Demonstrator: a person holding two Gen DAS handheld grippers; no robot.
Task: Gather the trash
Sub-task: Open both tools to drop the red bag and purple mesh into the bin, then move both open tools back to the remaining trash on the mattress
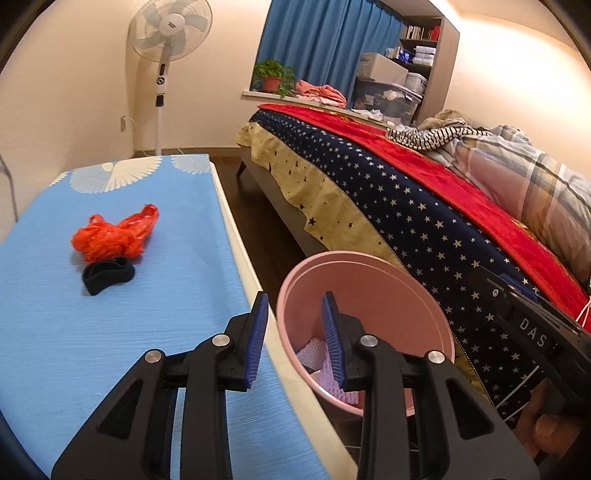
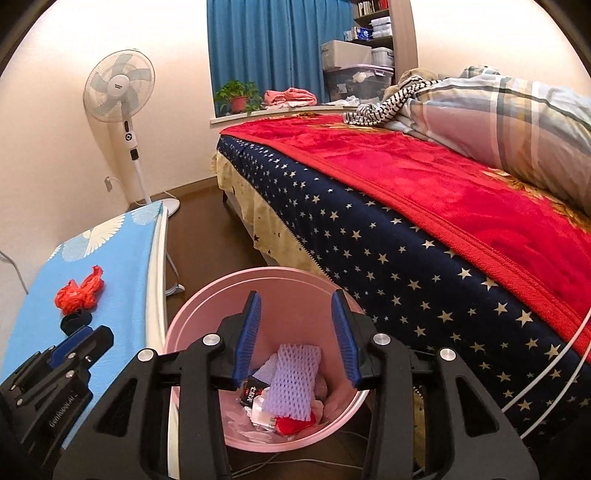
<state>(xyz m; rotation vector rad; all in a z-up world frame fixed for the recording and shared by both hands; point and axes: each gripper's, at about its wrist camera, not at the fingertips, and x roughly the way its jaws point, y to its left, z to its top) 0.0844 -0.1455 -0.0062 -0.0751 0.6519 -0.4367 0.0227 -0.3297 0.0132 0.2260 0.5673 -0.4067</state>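
A crumpled orange plastic bag (image 1: 110, 236) (image 2: 77, 291) lies on the blue-covered table (image 1: 74, 350), with a small black band (image 1: 107, 275) (image 2: 75, 319) touching its near side. The pink bin (image 1: 369, 260) (image 2: 258, 274) stands on the floor between table and bed. It holds a white foam net (image 2: 295, 380) (image 1: 314, 352), wrappers and a red scrap. My left gripper (image 1: 294, 297) is open and holds nothing, hovering over the table's right edge and the bin's left rim. My right gripper (image 2: 295, 295) is open and holds nothing, right above the bin's mouth.
A bed (image 2: 388, 229) with a starred navy cover and red blanket runs along the bin's right side. A standing fan (image 1: 170, 29) is by the far wall behind the table. Dark floor shows between table and bed. A hand (image 1: 546, 428) holds the right gripper's handle.
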